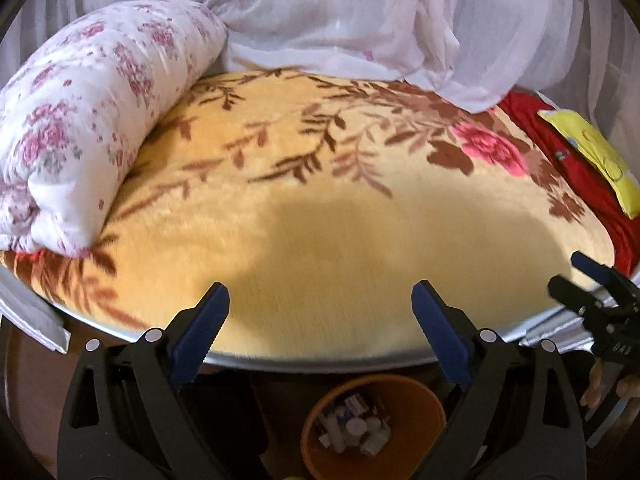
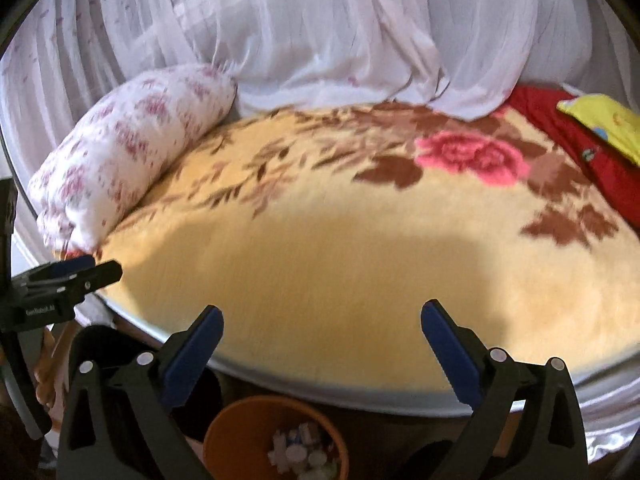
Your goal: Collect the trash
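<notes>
The left gripper [image 1: 320,304] and the right gripper [image 2: 322,326] both stand wide apart with nothing between the jaws. Below them, on the floor against the bed's edge, an orange bin [image 1: 416,396] holds white scraps of trash [image 1: 354,426]. Beyond spreads a yellow flowered blanket [image 1: 320,208], with a rolled floral quilt [image 1: 92,120] at its left.

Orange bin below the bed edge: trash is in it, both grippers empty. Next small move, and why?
Probably lift both grippers clear and scan the bed. The left gripper and right gripper stand open with nothing between the pads, the orange bin already holds white scraps, and no loose trash shows on the yellow blanket. The task may well be finished.
</notes>
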Available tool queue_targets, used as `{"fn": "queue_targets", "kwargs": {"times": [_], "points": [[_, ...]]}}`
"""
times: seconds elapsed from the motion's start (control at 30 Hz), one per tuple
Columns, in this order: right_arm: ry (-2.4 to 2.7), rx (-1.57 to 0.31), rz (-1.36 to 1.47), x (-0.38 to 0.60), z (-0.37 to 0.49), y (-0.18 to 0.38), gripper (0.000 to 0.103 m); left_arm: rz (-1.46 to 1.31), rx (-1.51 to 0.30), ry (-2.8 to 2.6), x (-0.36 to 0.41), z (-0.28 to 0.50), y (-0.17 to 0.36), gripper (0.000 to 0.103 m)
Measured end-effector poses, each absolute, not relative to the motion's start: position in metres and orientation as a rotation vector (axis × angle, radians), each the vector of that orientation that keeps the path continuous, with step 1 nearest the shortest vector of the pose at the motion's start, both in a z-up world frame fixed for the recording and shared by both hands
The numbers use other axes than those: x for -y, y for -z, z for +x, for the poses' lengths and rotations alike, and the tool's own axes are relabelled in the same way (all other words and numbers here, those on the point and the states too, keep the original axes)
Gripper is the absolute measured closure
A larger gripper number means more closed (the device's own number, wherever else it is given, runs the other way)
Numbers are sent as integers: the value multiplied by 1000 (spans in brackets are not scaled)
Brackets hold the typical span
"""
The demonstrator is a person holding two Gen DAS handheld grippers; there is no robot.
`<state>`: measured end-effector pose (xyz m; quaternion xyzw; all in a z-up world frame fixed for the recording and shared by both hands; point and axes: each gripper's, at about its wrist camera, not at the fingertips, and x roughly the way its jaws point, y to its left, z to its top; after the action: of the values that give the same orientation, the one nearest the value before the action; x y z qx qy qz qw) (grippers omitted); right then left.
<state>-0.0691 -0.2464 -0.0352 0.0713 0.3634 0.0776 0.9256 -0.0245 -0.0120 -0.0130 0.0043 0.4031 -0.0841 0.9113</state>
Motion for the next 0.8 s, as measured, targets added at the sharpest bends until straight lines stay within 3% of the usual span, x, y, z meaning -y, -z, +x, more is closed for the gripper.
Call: {"fn": "queue_targets", "kwargs": {"times": [0.37,0.8], "points": [[-41,-507,135,280,-2,-10,5,17,-660,78,12,30,-20,11],[63,-459,144,293,78,-3,5,51,-552,30,25,107,-27,11]]}}
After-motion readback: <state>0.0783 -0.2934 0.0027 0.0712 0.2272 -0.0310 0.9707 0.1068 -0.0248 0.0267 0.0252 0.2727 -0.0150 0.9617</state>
